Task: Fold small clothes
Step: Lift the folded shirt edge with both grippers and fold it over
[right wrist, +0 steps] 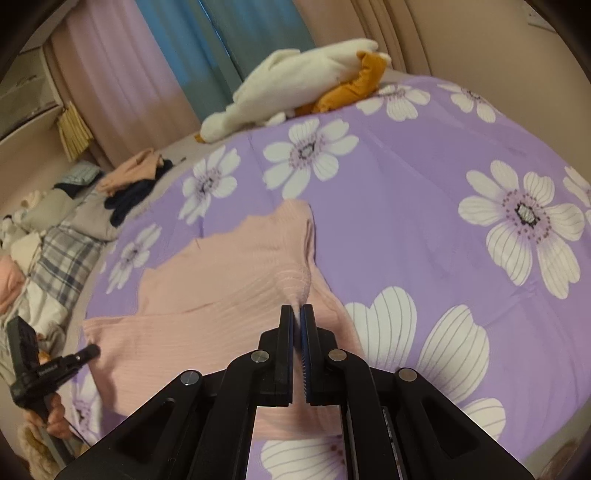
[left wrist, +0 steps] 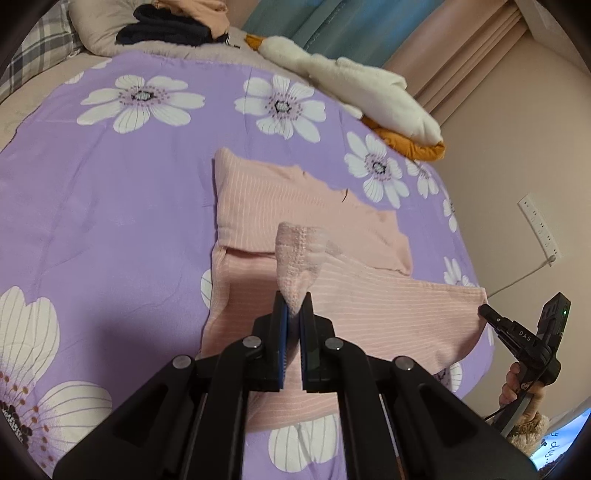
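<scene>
Left wrist view: the left tongs [left wrist: 294, 308] are pinching a bunched corner of one pink ribbed garment [left wrist: 314, 236], and that corner is lifting clear while the rest is lying partly folded on the purple flowered bedspread [left wrist: 110, 192]. At the right edge the right tongs [left wrist: 487, 315] are meeting the garment's far corner, a hand [left wrist: 515, 384] gripping the handle. One white and orange plush toy [left wrist: 354, 92] is resting along the bed's far side, and one heap of dark and peach clothes [left wrist: 173, 26] is sitting on a pillow.

Right wrist view: the right tongs [right wrist: 297, 314] are pressed together on a raised fold of the same garment [right wrist: 229, 277]. The left tongs [right wrist: 88, 352] are reaching in from the left, touching its edge. One plush toy [right wrist: 295, 85] is lying beyond.
</scene>
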Action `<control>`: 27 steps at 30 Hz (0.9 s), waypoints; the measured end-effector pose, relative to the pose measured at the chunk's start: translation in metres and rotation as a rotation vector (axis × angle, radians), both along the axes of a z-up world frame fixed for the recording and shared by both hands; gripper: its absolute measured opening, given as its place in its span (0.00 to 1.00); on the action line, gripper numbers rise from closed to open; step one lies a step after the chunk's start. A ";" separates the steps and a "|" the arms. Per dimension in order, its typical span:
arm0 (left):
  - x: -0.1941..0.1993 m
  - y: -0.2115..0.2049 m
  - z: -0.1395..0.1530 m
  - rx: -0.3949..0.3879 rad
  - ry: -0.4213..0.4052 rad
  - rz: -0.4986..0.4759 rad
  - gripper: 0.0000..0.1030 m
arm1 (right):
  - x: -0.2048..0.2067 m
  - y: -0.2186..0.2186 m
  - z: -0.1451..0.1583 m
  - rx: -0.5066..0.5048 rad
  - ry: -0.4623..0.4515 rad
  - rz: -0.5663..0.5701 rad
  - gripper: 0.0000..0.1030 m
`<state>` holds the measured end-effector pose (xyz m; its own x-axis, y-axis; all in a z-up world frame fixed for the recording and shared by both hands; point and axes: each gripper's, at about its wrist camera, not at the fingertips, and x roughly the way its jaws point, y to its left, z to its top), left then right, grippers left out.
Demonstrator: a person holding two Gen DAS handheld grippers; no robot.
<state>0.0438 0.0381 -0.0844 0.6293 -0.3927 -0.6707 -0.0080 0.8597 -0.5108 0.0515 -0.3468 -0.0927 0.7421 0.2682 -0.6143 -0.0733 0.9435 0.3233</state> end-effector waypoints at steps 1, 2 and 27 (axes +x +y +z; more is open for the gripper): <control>-0.002 0.001 0.003 -0.007 -0.009 0.005 0.04 | -0.001 0.000 0.001 0.003 -0.006 0.000 0.06; -0.003 0.002 0.006 -0.012 -0.015 0.008 0.04 | -0.002 0.000 0.004 0.006 -0.012 -0.001 0.06; 0.071 0.030 0.047 -0.039 -0.130 0.048 0.04 | 0.097 0.029 0.043 -0.067 -0.059 0.035 0.06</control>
